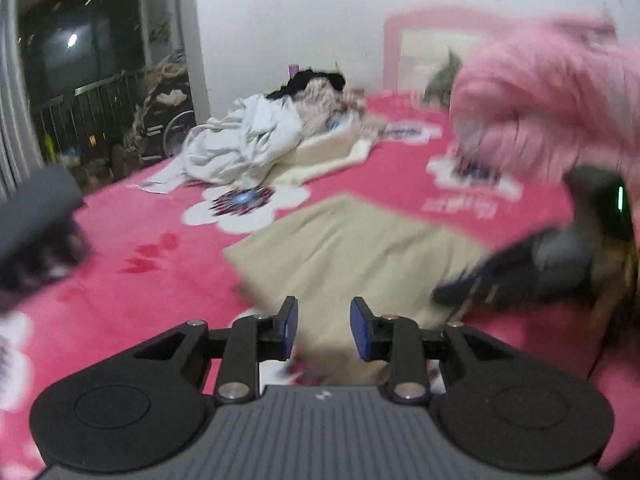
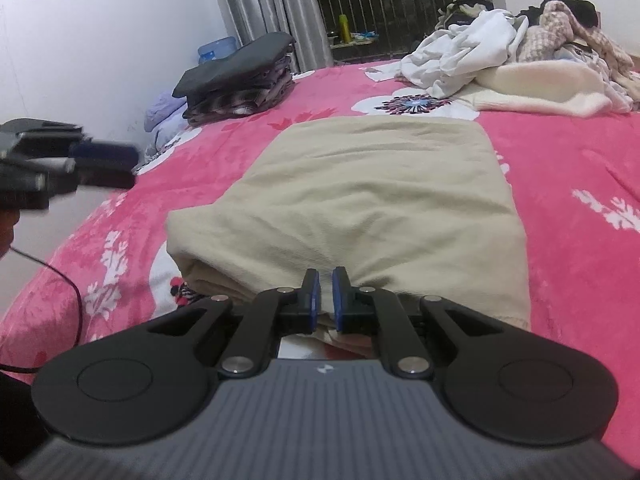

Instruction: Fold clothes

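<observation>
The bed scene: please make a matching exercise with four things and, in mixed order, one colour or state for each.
Things:
1. beige garment
2. blanket
3. left gripper
4. folded stack

States:
A. pink with white flowers
B. open, holding nothing
C. dark, at the bed's far left edge
D. folded flat in the middle of the bed

Pairs: 1-D, 2-A, 3-B, 4-C

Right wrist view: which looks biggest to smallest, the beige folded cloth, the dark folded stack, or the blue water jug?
1. Beige folded cloth, though it is nearest the camera.
2. Dark folded stack.
3. Blue water jug, partly hidden and farthest.
</observation>
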